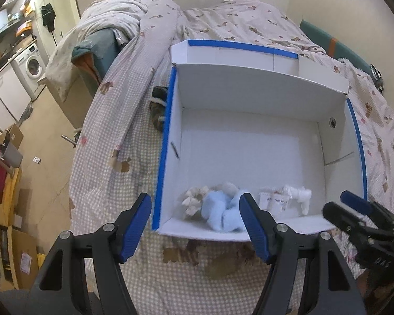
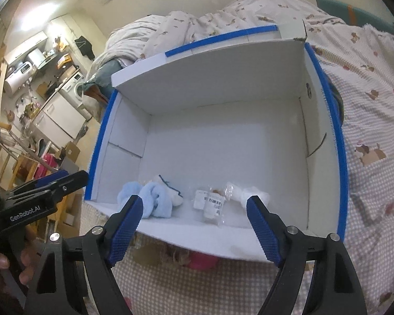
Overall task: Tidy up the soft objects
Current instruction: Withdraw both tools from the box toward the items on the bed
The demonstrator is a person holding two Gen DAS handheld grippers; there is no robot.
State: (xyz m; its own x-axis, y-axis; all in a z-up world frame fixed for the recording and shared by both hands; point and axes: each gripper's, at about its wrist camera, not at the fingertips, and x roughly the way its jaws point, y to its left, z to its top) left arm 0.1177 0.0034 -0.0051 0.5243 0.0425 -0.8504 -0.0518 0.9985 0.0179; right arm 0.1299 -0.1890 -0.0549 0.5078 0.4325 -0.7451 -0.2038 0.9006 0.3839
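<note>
- Left wrist view: a bed (image 1: 144,275) under a checked cover fills the frame, with a bunched patterned quilt (image 1: 134,18) at its far end and a washing machine (image 1: 34,65) in a kitchen corner far left.
- An open white box (image 1: 249,99) with blue tape on its rims stands on the bed, its lid flap raised at the far side.
- Against the box's near wall lie a light blue soft cloth (image 1: 218,210), with a cream fluffy piece (image 1: 194,199) touching it on the left, and to the right a clear packet with white labels (image 1: 273,202) beside a white soft bundle (image 1: 302,197).
- The left gripper (image 1: 197,225) hangs over the box's near left corner, jaws fairly wide with nothing gripped; the blue cloth shows between the pads, lower down in the box.
- The right gripper (image 1: 354,204) enters at the right edge, above the box's near right corner.
- Right wrist view: the same box (image 2: 223,84) sits on the bed (image 2: 375,131), with the kitchen shelves and washing machine (image 2: 73,86) far left.
- The blue cloth (image 2: 155,199) lies near left on the box floor, the labelled packet (image 2: 210,202) in the middle, the white bundle (image 2: 249,194) just right of it.
- The right gripper (image 2: 197,228) has its jaws spread wide and empty over the near wall, the packet and bundle lying apart from the pads in the box.
- The left gripper (image 2: 52,181) reaches in from the left, held by a hand (image 2: 2,267) at the lower left edge.
</note>
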